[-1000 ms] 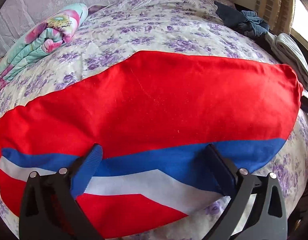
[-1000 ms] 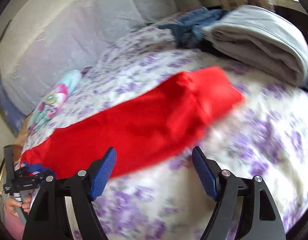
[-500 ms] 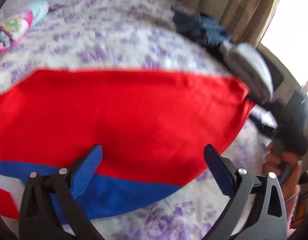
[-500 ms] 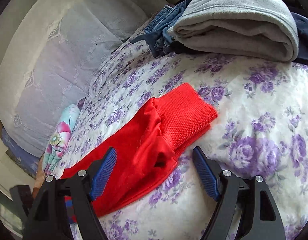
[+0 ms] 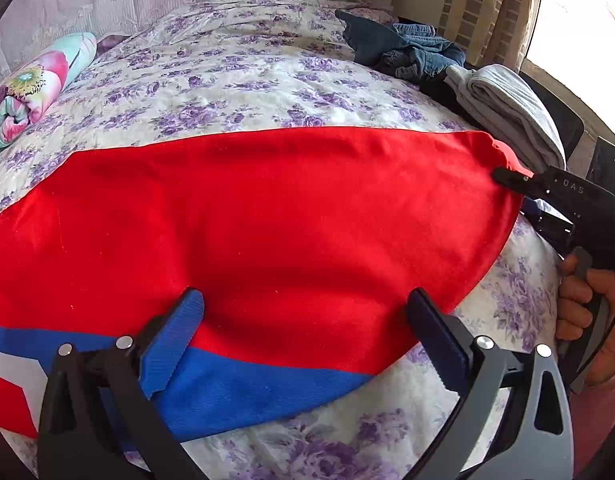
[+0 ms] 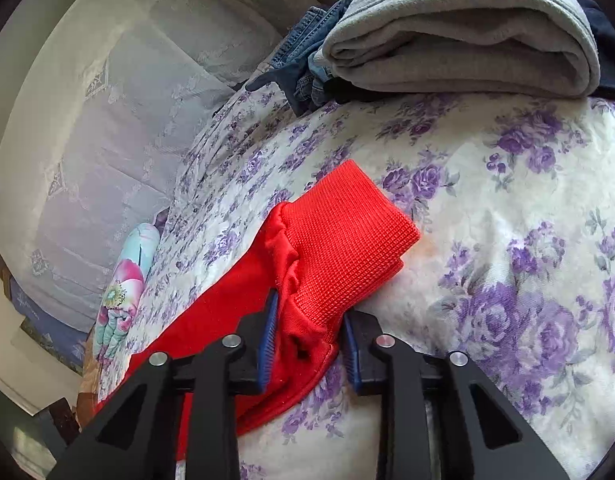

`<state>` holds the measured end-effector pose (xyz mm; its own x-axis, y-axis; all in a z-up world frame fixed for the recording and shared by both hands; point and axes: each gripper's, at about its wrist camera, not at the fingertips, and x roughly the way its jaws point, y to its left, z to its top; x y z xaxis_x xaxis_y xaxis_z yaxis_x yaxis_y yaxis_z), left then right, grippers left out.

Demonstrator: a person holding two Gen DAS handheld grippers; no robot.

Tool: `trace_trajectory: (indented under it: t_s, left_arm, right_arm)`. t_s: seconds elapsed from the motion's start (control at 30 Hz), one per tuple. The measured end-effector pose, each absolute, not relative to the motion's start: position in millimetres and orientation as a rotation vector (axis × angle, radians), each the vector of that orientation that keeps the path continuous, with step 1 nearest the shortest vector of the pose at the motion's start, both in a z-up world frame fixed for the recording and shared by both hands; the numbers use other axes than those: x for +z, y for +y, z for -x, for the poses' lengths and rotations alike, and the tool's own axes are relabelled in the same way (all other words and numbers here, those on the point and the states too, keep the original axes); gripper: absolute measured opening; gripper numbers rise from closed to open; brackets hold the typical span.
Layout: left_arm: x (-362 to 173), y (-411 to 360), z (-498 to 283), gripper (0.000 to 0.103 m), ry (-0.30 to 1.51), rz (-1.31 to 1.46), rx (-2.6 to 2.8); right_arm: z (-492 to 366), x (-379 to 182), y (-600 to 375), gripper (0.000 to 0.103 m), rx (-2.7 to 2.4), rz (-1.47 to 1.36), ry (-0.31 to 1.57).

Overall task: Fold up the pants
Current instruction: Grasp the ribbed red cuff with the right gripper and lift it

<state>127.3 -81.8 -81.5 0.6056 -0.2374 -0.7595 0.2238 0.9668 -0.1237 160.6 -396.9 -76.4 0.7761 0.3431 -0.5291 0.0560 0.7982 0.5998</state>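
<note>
The right gripper (image 6: 307, 344) has its jaws closed most of the way on the gathered cloth just behind the ribbed cuff (image 6: 347, 232) of the red pants (image 5: 267, 216); the cuff sticks out ahead of its fingertips onto the floral bedspread (image 6: 507, 208). Further ahead lies a folded grey towel (image 6: 459, 40), with jeans (image 6: 303, 60) to its left.

The left gripper (image 5: 307, 320) hangs wide open over the pants, gripping nothing. Its left finger (image 5: 175, 336) sits above the blue stripe (image 5: 235, 384), its right finger (image 5: 435, 336) over the near hem. The pants lie flat across the bed ahead of it, the right gripper (image 5: 507, 176) pinching the cuff end far to its right. A rolled floral blanket (image 5: 31, 88) is far ahead-left.

This looks like the start of a fold: one end is gripped, the other not. Next, the left gripper likely needs to drop and pinch the near edge so both can carry the cloth over together.
</note>
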Motion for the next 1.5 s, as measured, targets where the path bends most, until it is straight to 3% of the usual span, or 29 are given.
trace_trajectory:
  t_s: [0.2, 0.47, 0.63, 0.8, 0.87, 1.0, 1.07, 1.17, 1.23, 1.3, 1.5]
  left_arm:
    - [-59, -42, -126, 0.098, 0.874, 0.166, -0.280]
    - [-34, 110, -99, 0.098, 0.715, 0.435, -0.001]
    - [-35, 155, -72, 0.098, 0.618, 0.483, 0.094]
    - [-40, 162, -67, 0.098, 0.586, 0.463, 0.072]
    - [-40, 162, -66, 0.098, 0.572, 0.455, 0.048]
    - [-43, 163, -68, 0.098, 0.578, 0.466, 0.035]
    - [-43, 163, -68, 0.098, 0.574, 0.467, 0.032]
    - [-44, 162, -68, 0.098, 0.576, 0.460, 0.036]
    - [-45, 161, -68, 0.098, 0.578, 0.452, 0.038]
    - [-45, 160, -68, 0.098, 0.581, 0.446, 0.039]
    - [-46, 161, -68, 0.098, 0.582, 0.447, 0.038]
  right_arm:
    - [-153, -45, -368, 0.022, 0.088, -0.408, 0.638]
    - [-115, 24, -223, 0.022, 0.116, 0.239, 0.403]
    - [-99, -8, -118, 0.022, 0.223, 0.637, 0.370]
    - [-88, -63, -58, 0.022, 0.355, 0.904, 0.479]
    - [-82, -77, -48, 0.031, 0.367, 0.993, 0.489]
    - [-77, -49, -57, 0.056, 0.504, 0.857, 0.562]
    - [-78, -22, -75, 0.061, 0.631, 0.658, 0.621]
    - [-92, 6, -105, 0.061, 0.724, 0.356, 0.660]
    - [-106, 10, -117, 0.055, 0.702, 0.242, 0.669]
    - [-114, 3, -116, 0.041, 0.680, 0.267, 0.682]
    - [-116, -27, -98, 0.039, 0.697, 0.377, 0.716]
